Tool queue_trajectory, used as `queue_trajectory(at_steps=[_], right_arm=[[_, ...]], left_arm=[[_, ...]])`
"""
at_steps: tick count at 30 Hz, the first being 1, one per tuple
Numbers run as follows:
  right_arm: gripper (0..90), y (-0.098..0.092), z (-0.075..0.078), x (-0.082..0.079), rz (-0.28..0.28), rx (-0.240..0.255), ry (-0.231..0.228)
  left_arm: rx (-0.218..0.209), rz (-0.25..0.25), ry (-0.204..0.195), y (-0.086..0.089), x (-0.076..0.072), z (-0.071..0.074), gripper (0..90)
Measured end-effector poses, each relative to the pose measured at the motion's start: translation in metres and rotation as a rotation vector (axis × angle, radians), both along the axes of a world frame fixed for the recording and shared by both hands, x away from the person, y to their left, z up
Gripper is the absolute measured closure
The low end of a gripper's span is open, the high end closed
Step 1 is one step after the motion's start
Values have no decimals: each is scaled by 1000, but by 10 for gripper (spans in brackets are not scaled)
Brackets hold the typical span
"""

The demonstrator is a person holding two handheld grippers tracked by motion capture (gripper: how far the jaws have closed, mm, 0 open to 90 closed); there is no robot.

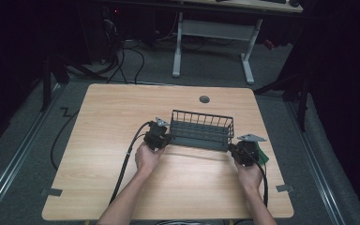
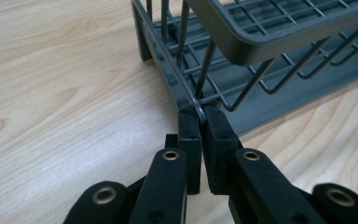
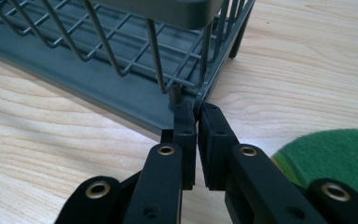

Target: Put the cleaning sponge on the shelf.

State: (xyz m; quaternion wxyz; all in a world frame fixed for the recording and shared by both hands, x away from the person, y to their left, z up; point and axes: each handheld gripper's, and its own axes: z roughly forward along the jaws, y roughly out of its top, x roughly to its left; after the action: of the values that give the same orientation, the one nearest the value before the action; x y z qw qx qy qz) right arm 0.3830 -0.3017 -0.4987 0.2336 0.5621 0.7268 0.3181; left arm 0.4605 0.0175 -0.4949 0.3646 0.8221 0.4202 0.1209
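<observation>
Both grippers — left, right — I've clamped on thin bottom wires of the dark grey wire basket — uneven lifting could slip one.

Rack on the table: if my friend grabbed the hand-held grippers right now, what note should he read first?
Left hand-held gripper: shut on a wire at the rack's left end.
Right hand-held gripper: shut on a wire at the rack's right end.
The rack sits near the middle of the table; whether it is lifted is unclear. A green pad lies by the right hand-held gripper.
Done: both ends gripped.
Left: probably lifting or moving the rack, keeping both ends level.
</observation>
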Motion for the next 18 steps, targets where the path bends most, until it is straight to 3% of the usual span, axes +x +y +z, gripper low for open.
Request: queue_trajectory(at_steps=[6,11,14,17,18], right_arm=[[864,-6,-1,0,-17,8,-2],[862,-8,-1,1,-30,2,-2],[862,-10,-1,0,-31,4,-2],[841,-11,-2,-1,-30,15,-1],[807,-10,-3,-1,-29,17,-1]], left_arm=[[-17,11,4,-7,8,-1,866],[-5,11,4,-16,16,0,866],[-27,17,11,-17,19,-1,863],[-40,15,11,-15,18,-2,828],[-42,18,6,-14,17,-1,771]])
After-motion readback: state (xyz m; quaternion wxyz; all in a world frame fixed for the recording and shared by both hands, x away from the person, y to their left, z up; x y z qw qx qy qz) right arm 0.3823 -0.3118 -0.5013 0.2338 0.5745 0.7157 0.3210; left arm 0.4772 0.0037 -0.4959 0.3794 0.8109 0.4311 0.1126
